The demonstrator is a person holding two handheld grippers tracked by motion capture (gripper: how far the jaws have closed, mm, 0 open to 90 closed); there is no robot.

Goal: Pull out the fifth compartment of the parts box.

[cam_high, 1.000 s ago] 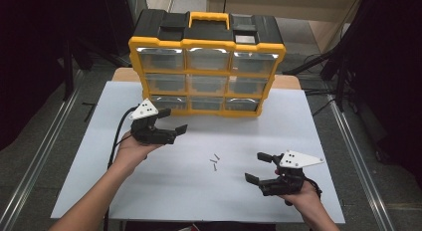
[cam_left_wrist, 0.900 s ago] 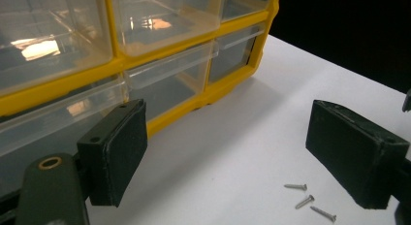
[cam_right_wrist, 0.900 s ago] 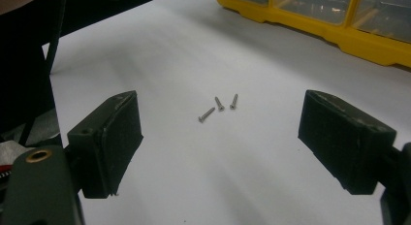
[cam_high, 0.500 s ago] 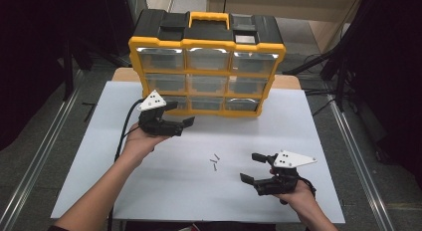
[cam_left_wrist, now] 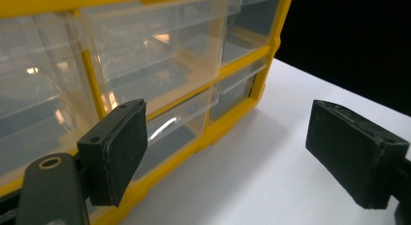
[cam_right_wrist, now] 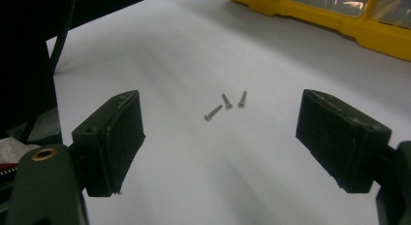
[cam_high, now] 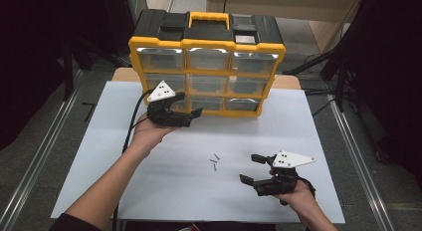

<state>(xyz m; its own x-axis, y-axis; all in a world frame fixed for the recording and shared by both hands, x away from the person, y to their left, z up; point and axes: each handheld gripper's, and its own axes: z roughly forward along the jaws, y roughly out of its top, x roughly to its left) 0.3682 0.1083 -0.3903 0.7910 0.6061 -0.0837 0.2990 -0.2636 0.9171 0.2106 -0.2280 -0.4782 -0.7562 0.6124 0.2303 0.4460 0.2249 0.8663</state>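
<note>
A yellow organizer (cam_high: 183,43) with clear drawers stands upright at the back of the white tabletop (cam_high: 94,156). My left gripper (cam_high: 191,117) is open and empty, with its jaws close in front of the bottom row of drawers (cam_high: 206,103). In the left gripper view, the left gripper (cam_left_wrist: 228,147) has one pad (cam_left_wrist: 116,147) near a lower drawer of the organizer (cam_left_wrist: 145,65). Three small screws (cam_high: 215,162) lie loose mid-table. My right gripper (cam_high: 249,168) is open just to their right, jaws pointing at them. In the right gripper view, the screws (cam_right_wrist: 226,101) lie ahead of the right gripper (cam_right_wrist: 220,142).
A black cable (cam_high: 135,111) trails from the left gripper across the table. Metal rails (cam_high: 35,161) run along both sides of the table. The organizer's yellow base (cam_right_wrist: 339,19) borders the far side of the screws.
My left gripper has moved forward and to the right, closing on the organizer's lower drawers. The right gripper has crept left toward the screws. Both stay open.
</note>
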